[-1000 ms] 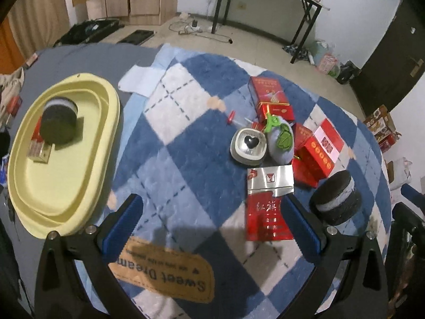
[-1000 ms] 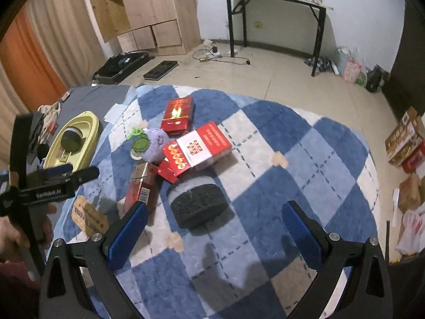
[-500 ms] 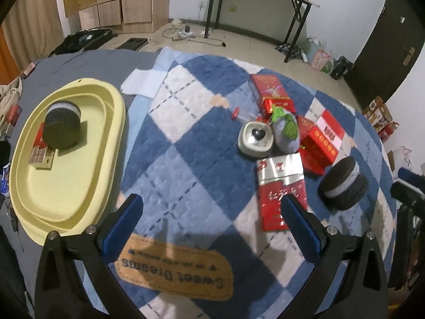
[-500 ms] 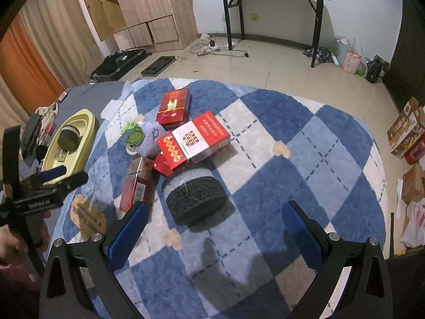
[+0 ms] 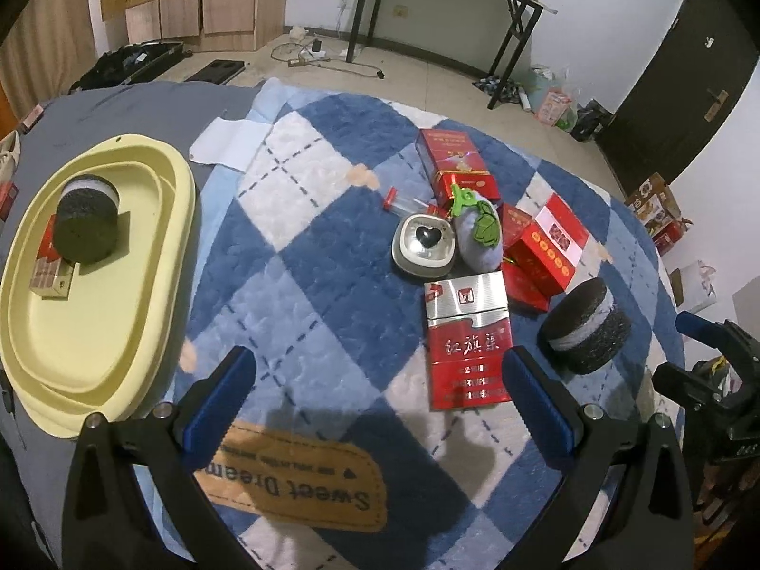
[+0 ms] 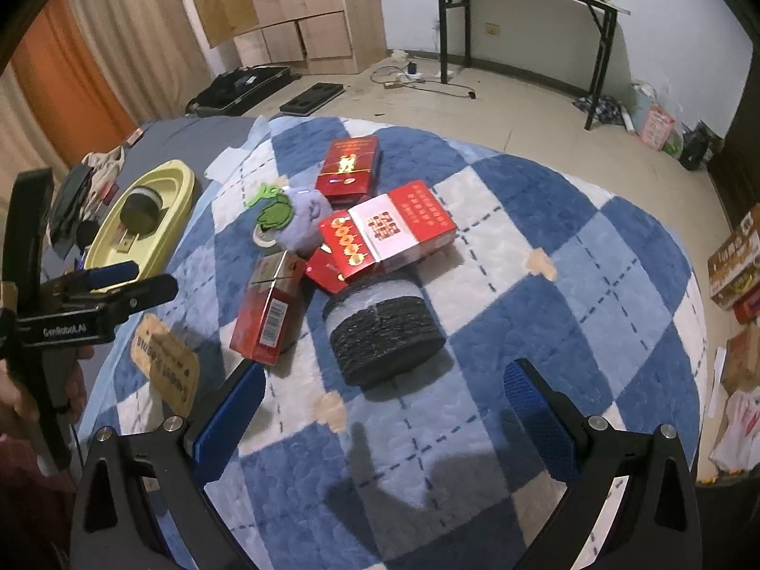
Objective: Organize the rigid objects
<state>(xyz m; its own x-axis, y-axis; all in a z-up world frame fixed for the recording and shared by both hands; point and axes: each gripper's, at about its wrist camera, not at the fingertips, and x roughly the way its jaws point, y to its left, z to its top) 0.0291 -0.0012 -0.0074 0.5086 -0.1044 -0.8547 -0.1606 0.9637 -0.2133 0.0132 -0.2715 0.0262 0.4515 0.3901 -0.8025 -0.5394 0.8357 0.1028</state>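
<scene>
1. At the left of the left wrist view sits the yellow tray (image 5: 156,218). One black sponge roll (image 5: 86,224) and a small red box (image 5: 47,270) under it are already inside. That part looks done.
2. In the middle, on the blue checked blanket (image 5: 304,285), a pile still waits: a round tin (image 5: 424,247), a purple plush toy (image 5: 479,237) and the red packs (image 5: 468,337).
3. At the right lies a second black roll (image 6: 384,332), touching the pile.
4. The left gripper (image 5: 375,394) is wide open and holds nothing.
5. The right gripper (image 6: 382,408) is wide open too, hanging just in front of that roll. Most of the job is left, I think.
</scene>
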